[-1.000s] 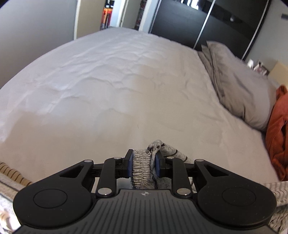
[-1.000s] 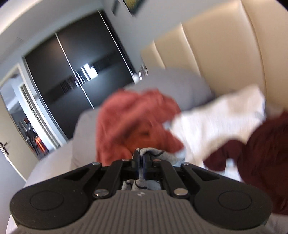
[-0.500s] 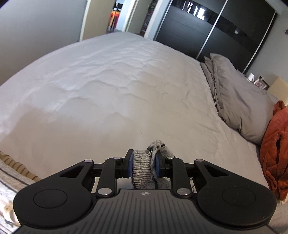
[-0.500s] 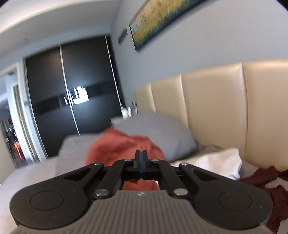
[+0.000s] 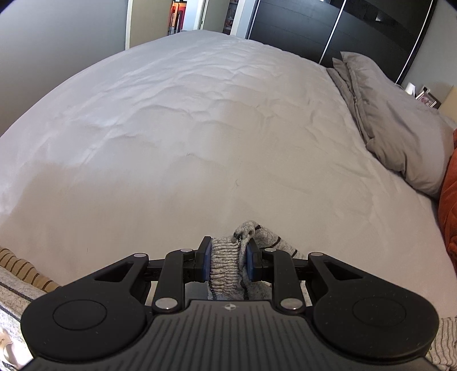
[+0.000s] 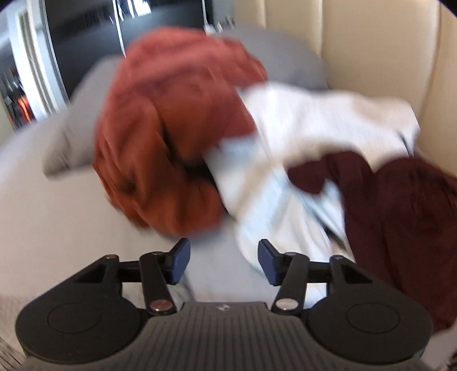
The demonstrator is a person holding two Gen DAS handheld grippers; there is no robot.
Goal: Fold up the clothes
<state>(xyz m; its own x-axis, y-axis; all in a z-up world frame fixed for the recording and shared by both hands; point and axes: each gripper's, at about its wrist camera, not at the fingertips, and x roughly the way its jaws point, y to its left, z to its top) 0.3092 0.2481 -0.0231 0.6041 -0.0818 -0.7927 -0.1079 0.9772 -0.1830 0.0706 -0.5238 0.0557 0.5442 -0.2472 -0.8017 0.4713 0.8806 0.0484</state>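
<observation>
My left gripper (image 5: 228,262) is shut on a bunched grey knit garment with thin dark stripes (image 5: 225,265), held just above the pale grey bed sheet (image 5: 185,137). My right gripper (image 6: 224,261) is open and empty, its blue pads (image 6: 181,258) wide apart. It hangs over the bed in front of a pile of clothes: a rust-orange garment (image 6: 171,137), a white garment (image 6: 308,137) and a dark maroon garment (image 6: 405,217). The right wrist view is blurred by motion.
A grey pillow (image 5: 394,125) lies at the head of the bed, with the orange garment's edge (image 5: 450,199) beside it. Striped fabric (image 5: 20,274) lies at the near left edge. A cream padded headboard (image 6: 371,45) and black wardrobe doors (image 5: 328,25) stand behind.
My right gripper has opened and let go of the grey fabric it pinched a second ago, then swung back down towards the clothes pile. My left gripper keeps its hold and has barely moved.
</observation>
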